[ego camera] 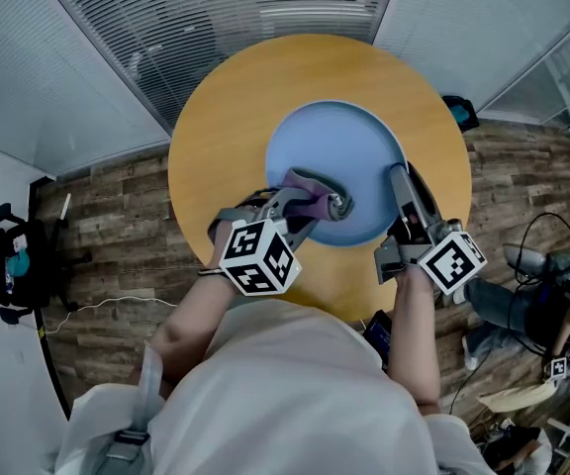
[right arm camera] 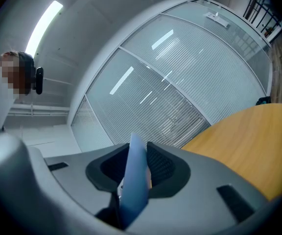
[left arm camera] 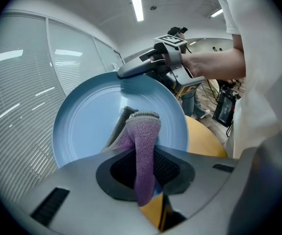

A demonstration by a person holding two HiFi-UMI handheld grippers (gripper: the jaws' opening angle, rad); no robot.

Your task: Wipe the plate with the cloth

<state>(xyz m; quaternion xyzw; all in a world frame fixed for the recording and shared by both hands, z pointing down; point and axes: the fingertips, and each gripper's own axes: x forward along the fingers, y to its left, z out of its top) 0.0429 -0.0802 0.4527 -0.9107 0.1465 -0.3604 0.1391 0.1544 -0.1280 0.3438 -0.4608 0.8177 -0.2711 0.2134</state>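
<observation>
1. The left hand-held gripper [ego camera: 325, 206] pinches the purple cloth [left arm camera: 143, 136], and the cloth's folded end rests against the blue plate [left arm camera: 87, 126] near its middle.
2. The right hand-held gripper [ego camera: 399, 176] clamps the plate's rim over the wooden surface [ego camera: 216, 137].
3. The cloth looks soft and limp. The plate looks stiff, smooth, probably slippery and breakable, so a rim grip suits it.

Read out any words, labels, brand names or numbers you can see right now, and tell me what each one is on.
No readable text in any view.
Left marker cube and right marker cube: black-and-white square patterns only, no letters or digits.
Plate, cloth, table: plain, no print.
Dark box in the left gripper view: any marking is too small to read.
</observation>
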